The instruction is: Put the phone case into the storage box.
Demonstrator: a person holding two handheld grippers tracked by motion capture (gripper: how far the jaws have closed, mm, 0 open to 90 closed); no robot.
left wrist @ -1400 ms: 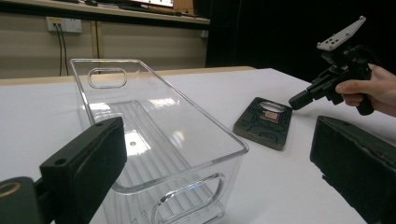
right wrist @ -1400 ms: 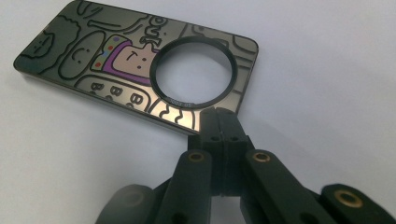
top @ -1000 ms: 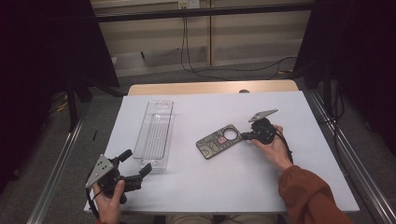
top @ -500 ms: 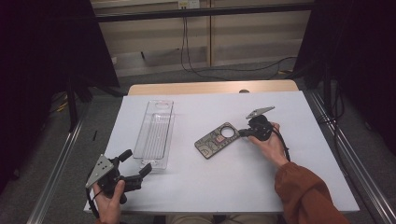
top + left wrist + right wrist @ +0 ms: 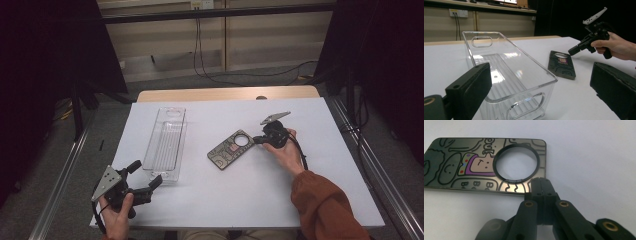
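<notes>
A dark phone case point(image 5: 231, 149) with cartoon drawings and a round ring lies flat on the white table point(image 5: 250, 200). My right gripper point(image 5: 256, 140) is shut, jaws pressed together, with its tips against the case's edge beside the ring point(image 5: 516, 164). Nothing sits between the jaws of this right gripper point(image 5: 541, 185). My left gripper point(image 5: 146, 173) is open near the table's front left corner, just short of the near end of a clear plastic bin point(image 5: 166, 142). In the left gripper view the bin point(image 5: 506, 72) stands empty ahead of the spread jaws, with the case point(image 5: 562, 64) and the right gripper point(image 5: 572, 51) beyond.
The long clear bin runs away from me on the left half of the table. A wooden strip point(image 5: 225, 94) borders the far edge. Metal rails point(image 5: 65, 190) run along both sides, and cables point(image 5: 235, 75) lie on the floor behind.
The right gripper has shifted slightly left and away, and the phone case has slid a little with it. The left gripper has stayed put.
</notes>
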